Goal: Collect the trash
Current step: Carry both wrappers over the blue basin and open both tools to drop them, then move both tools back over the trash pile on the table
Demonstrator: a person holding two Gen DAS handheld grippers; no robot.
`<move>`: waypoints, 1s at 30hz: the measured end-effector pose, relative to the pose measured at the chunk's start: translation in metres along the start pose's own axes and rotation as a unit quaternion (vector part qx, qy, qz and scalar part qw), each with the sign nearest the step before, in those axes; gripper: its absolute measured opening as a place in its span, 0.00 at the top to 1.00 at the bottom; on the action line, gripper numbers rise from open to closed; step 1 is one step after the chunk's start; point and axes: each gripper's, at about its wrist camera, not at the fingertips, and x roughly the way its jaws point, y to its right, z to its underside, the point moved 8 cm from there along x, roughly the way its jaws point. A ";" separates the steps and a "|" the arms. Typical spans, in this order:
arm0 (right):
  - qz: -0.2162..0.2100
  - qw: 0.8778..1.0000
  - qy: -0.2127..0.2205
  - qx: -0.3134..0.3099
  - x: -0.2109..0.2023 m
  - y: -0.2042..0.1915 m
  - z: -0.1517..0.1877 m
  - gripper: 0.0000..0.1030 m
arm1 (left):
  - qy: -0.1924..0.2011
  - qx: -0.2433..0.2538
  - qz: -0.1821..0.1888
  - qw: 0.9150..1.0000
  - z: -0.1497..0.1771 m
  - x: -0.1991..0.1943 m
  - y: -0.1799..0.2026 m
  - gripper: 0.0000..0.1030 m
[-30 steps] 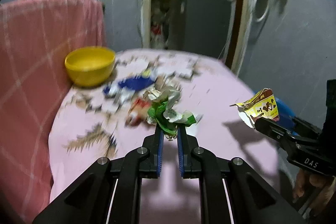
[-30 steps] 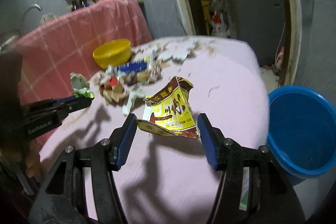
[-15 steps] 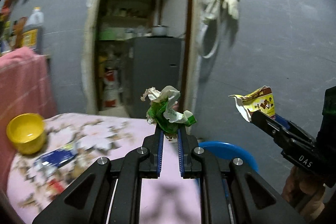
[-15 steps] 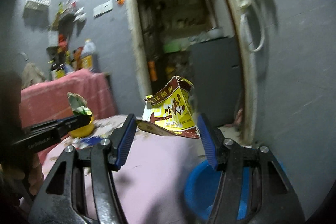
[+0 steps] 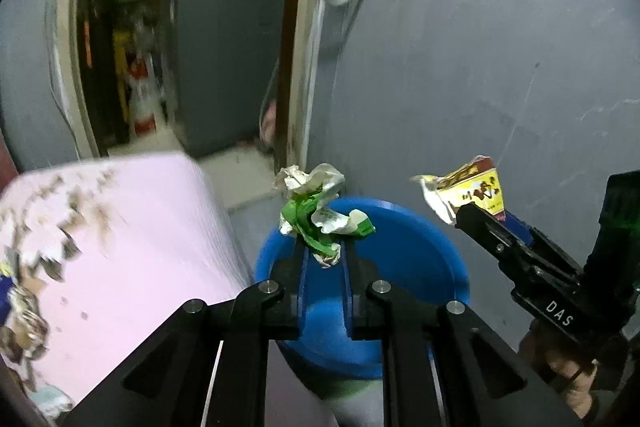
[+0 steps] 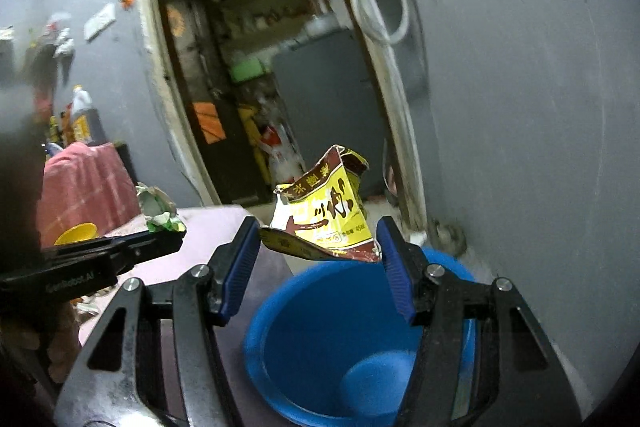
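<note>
The left gripper (image 5: 323, 254) hangs over the round blue plastic bucket (image 5: 404, 259), its 2 blue-padded fingers (image 5: 302, 267) opening around the crumpled green-and-white paper wrapper (image 5: 320, 215); the wad still sits between the tips, though whether the pads still press it cannot be told. Just to its right, the right gripper (image 6: 318, 259) holds the torn yellow-and-maroon snack packet (image 6: 324, 219) above the same bucket, its fingers (image 6: 394, 267) clamped on the packet's 2 lower edges with the packet spanning the wide gap. The bucket stands on the floor beside the edge of the tabletop covered in a pink patterned cloth (image 5: 132, 247). A small yellow bowl (image 6: 76, 233) sits on the tabletop's far end. Behind the bucket rise a grey wall and an open doorway (image 6: 248, 75).
</note>
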 end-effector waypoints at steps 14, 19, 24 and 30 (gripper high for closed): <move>0.017 0.999 -0.042 0.017 0.005 0.006 0.015 0.30 | 0.005 -0.058 -0.016 0.998 0.019 -0.028 -0.030 0.53; -0.001 1.000 -0.001 -0.016 -0.017 -0.037 -0.011 0.19 | 0.086 -0.071 -0.055 0.992 0.016 -0.089 -0.055 0.37; -0.037 0.997 0.045 -0.044 -0.044 -0.094 -0.032 0.04 | 0.179 -0.099 -0.110 0.973 0.018 -0.163 -0.093 0.08; -0.083 0.991 0.088 -0.059 -0.063 -0.161 -0.037 0.00 | 0.244 -0.116 -0.179 0.946 0.042 -0.246 -0.128 0.02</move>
